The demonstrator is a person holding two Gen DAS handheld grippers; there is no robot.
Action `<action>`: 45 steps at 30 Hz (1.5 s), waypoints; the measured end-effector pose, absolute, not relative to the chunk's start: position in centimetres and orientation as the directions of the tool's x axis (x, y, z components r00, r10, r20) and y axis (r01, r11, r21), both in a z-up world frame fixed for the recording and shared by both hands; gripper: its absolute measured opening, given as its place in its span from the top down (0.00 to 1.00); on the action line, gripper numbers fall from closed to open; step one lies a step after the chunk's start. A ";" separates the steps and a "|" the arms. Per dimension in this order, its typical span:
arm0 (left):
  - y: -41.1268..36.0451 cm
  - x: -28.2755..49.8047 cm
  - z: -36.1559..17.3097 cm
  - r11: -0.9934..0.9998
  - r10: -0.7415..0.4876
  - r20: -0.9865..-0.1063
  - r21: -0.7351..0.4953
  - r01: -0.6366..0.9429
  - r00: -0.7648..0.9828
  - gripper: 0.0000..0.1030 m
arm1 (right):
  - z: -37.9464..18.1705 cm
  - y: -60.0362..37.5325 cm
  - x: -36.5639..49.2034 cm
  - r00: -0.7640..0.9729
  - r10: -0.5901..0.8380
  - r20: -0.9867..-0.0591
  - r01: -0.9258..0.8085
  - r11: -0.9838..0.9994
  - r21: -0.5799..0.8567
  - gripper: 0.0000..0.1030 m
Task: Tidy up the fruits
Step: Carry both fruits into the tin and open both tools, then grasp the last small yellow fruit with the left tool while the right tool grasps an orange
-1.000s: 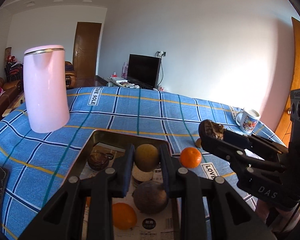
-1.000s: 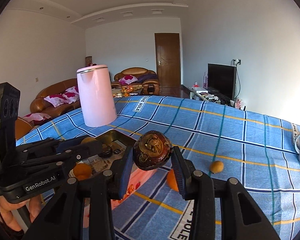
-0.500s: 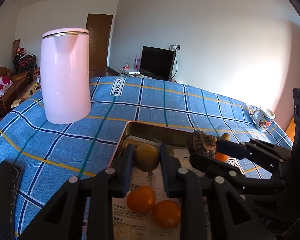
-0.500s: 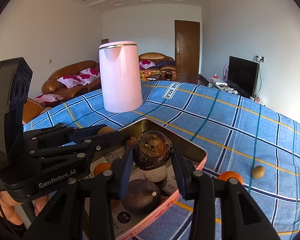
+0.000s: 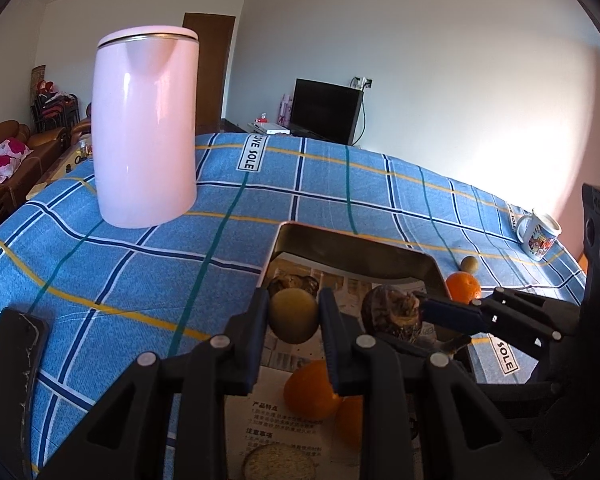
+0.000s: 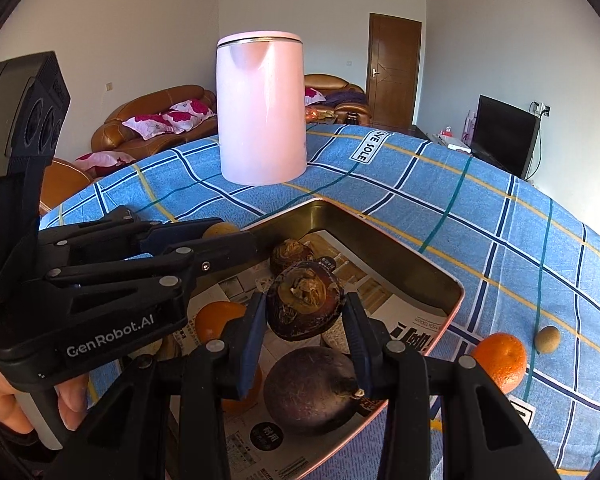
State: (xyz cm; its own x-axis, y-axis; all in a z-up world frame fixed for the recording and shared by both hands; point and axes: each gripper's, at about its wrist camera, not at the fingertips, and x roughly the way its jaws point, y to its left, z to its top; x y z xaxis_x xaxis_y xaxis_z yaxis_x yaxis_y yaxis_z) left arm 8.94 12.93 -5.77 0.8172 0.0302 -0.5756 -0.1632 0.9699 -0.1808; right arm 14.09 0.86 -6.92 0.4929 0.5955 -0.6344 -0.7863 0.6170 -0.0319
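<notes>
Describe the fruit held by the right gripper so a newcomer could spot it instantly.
Start at the tall pink kettle, then drop to the metal tray before it. Above the tray, the right gripper clamps a dark brown fruit: glossy, with a crusty tan cap, unlike the smooth oranges.

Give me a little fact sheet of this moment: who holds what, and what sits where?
left gripper: shut on round yellow-green fruit, above tray
right gripper: shut on dark brown wrinkled fruit, above tray
gold metal tray: paper-lined, holds oranges and dark fruits
loose on blue plaid tablecloth: orange, small tan fruit
pink kettle: upright behind tray
</notes>
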 end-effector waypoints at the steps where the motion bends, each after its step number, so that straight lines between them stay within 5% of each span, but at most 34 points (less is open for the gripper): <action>1: 12.9 9.0 -5.9 0.970 0.030 -0.579 -0.179 -0.162 0.815 0.74 | -6.9 0.9 14.0 0.498 0.592 -0.633 -0.786 0.617 -0.041 0.60; 8: 12.7 9.1 -5.9 0.971 0.030 -0.586 -0.176 -0.164 0.810 0.74 | -6.8 0.8 14.0 0.490 0.595 -0.637 -0.787 0.616 -0.030 0.60; 13: 12.3 8.1 -4.9 0.966 0.041 -0.550 -0.190 -0.172 0.834 0.44 | -6.4 -0.1 13.8 0.491 0.607 -0.625 -0.787 0.616 -0.020 0.46; 19: 9.4 7.7 -3.0 0.976 0.018 -0.491 -0.179 -0.121 0.871 0.33 | -4.6 -5.4 14.0 0.573 0.585 -0.574 -0.740 0.670 -0.056 0.45; 26: 5.9 9.8 -2.8 0.981 -0.027 -0.506 -0.179 -0.074 0.862 0.30 | -5.2 -12.9 19.6 0.673 0.447 -0.589 -0.572 0.820 -0.031 0.45; 39: 3.2 12.0 -1.5 0.990 -0.020 -0.531 -0.128 -0.057 0.847 0.27 | -9.6 -8.6 23.0 0.493 0.455 -0.741 -0.663 0.749 0.018 0.50; 45: 0.0 14.4 -1.4 0.994 -0.033 -0.553 -0.103 -0.028 0.833 0.27 | -8.3 -12.2 23.7 0.552 0.462 -0.694 -0.593 0.803 0.062 0.53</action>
